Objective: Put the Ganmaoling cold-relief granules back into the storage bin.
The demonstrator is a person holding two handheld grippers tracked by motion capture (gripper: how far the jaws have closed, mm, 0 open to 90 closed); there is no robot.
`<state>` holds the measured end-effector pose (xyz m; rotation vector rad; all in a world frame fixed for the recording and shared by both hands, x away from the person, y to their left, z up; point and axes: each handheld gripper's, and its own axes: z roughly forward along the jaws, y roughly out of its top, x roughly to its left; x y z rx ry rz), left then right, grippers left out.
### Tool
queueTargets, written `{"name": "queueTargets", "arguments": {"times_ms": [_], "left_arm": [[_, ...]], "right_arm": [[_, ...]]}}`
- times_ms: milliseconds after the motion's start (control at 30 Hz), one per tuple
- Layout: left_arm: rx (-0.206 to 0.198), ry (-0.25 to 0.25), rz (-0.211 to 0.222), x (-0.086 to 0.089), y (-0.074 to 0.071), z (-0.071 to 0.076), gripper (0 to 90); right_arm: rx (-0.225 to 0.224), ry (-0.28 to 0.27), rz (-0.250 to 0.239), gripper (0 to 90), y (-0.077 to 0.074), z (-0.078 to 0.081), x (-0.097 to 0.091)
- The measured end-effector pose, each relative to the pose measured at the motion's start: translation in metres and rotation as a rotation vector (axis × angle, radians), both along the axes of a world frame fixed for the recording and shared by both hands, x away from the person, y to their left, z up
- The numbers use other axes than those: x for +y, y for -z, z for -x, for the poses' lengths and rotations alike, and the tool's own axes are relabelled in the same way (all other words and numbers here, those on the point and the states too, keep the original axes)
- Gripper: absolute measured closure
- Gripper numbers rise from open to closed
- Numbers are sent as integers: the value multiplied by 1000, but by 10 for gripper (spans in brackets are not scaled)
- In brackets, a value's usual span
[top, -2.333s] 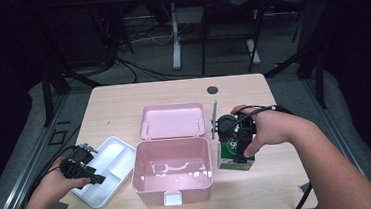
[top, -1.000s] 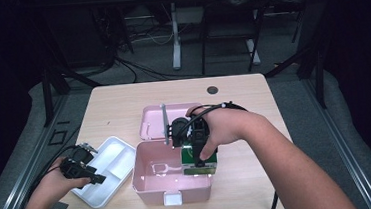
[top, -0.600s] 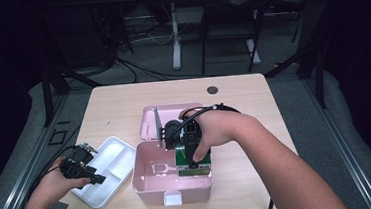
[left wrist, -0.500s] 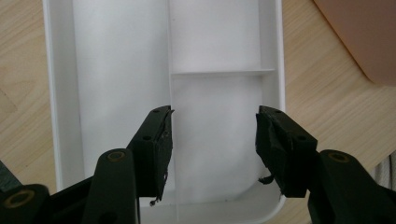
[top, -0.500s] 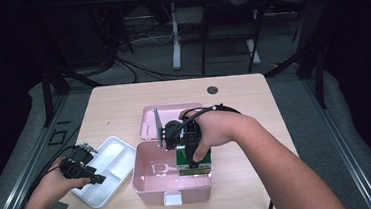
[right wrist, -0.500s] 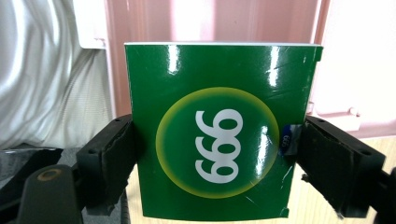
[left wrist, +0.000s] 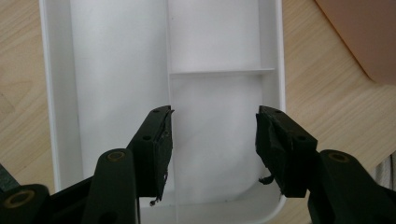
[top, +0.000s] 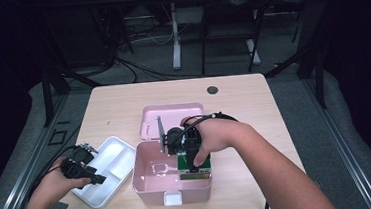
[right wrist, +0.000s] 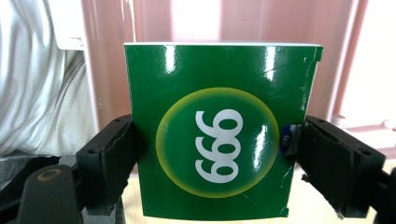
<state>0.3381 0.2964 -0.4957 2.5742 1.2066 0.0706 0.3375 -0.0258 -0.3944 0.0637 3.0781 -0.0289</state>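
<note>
An open pink box [top: 150, 187] stands at the table's front middle, its lid [top: 172, 116] lying flat behind it. My right gripper [top: 193, 159] is shut on a green carton [top: 194, 168] and holds it low inside the box's right side. In the right gripper view the carton [right wrist: 219, 140] has a white number in a yellow-rimmed circle, and the jaws of the right gripper [right wrist: 215, 158] press both its sides, pink wall behind. My left gripper [top: 80, 168] hovers open over a white divided tray [top: 109, 163]. In its own view the left gripper [left wrist: 212, 135] spans the tray's divider [left wrist: 170, 56] with nothing between the jaws.
A small dark round disc [top: 212, 90] lies at the table's back right. A white latch [top: 173, 199] is on the pink box's front wall. A clear item [top: 161, 167] lies on the box floor, left of the carton. The pink box's corner [left wrist: 364, 32] is beside the tray.
My right gripper carried the green carton from the table right of the pink box, leftward over its rim and down inside. The left gripper stayed put over the tray.
</note>
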Motion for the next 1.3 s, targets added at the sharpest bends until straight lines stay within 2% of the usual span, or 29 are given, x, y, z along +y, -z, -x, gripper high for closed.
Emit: {"name": "queueTargets", "arguments": {"times_ms": [333,500,533,733,1000,1233,1300], "left_arm": [[3,0,-2,-1,1,0,461],[3,1,-2,-1,1,0,461],[0,3,-2,-1,1,-1,461],[3,2,-2,-1,2,-1,461],[4,8,-6,-2,3,-1,461],[2,5,-4,-2,3,-1,460],[4,5,-4,-2,3,-1,460]], "right_arm": [[25,0,-14,162,29,-4,-3],[8,-6,-19,161,41,-4,-2],[32,-12,-13,161,44,-6,-2],[31,-11,-9,160,58,-7,-1],[47,4,-18,159,71,-10,-2],[42,3,-4,157,73,-11,-1],[46,14,-15,157,75,-12,-1]]}}
